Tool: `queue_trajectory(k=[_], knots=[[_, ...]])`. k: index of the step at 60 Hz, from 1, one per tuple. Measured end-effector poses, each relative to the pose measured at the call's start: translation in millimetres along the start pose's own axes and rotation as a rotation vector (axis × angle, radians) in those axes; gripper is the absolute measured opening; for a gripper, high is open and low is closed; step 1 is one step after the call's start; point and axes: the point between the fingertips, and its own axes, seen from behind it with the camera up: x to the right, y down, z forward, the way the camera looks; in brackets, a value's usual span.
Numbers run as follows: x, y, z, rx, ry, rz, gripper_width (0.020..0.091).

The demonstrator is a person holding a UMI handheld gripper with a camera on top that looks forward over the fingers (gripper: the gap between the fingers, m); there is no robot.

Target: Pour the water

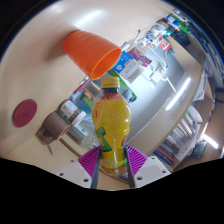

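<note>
The tool (112, 160) is clamped on a yellow juice bottle (112, 125), tilted toward an orange cup (90, 52) lying on the surface (40, 70).

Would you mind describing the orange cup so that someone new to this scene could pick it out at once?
Start at the gripper, whose purple-padded fingers are shut on a yellow bottle with a green cap. Just beyond the bottle's top is the orange cup, seen tilted, its open mouth turned toward the bottle. It is the only plain orange cone-shaped thing there; the cartons beside it are printed boxes.
</note>
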Motion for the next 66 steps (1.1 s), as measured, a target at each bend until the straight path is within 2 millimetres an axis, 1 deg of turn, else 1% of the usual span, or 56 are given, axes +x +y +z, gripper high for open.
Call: queue_trajectory(k=[9,10,13,16,17,19,21,24,27,28,31,35,36,37,41,43,44,45,48,52,53,54,55,56,61,66], knots=[[-1.7,-2.6,0.5,0.009,-0.006,-0.003,0.0426],[-3.4,-3.0,3.2,0.006,-0.005,0.007,0.0426],[-3.5,-1.1,4.1,0.004,-0.015,0.061,0.0428],[-1.0,4.3,4.0,0.006,-0.023,0.178,0.0427],[-2.2,6.0,2.6,-0.004,-0.011,0.237,0.0427],[3.5,16.1,4.2,-0.009,-0.019,0.358,0.0427],[5.3,27.2,4.4,-0.031,-0.020,0.519,0.0427],[-2.2,40.5,3.3,-0.061,-0.042,0.806,0.0426],[-20.5,44.0,-5.1,-0.081,-0.066,1.133,0.0427],[-22.1,50.3,-5.1,-0.071,-0.101,1.232,0.0427],[-42.0,42.2,-12.1,-0.064,-0.165,1.563,0.0426],[-62.4,22.2,-25.5,-0.023,-0.258,1.949,0.0426],[-70.3,8.8,-26.4,-0.022,-0.250,2.036,0.0425],[-71.5,16.7,-25.1,-0.007,-0.297,2.084,0.0426],[-99.0,7.3,-34.1,-0.027,-0.371,2.274,0.0426],[-111.4,2.9,-36.0,-0.031,-0.415,2.336,0.0426],[-120.5,-8.9,-39.4,-0.040,-0.418,2.374,0.0426],[-125.6,-8.8,-33.0,-0.044,-0.437,2.389,0.0426],[-141.4,-11.1,-31.6,-0.064,-0.463,2.414,0.0426],[-151.8,-14.7,-30.1,-0.059,-0.479,2.417,0.0426],[-161.2,-25.3,-42.0,-0.059,-0.469,2.433,0.0426],[-157.9,-21.2,-33.7,-0.055,-0.486,2.425,0.0426],[-158.5,-21.2,-32.6,-0.053,-0.492,2.427,0.0427],[-163.5,-27.9,-36.9,-0.050,-0.485,2.436,0.0427],[-167.1,-30.4,-36.4,-0.033,-0.498,2.414,0.0428],[-173.1,-42.6,-40.0,-0.022,-0.512,2.359,0.0427]])
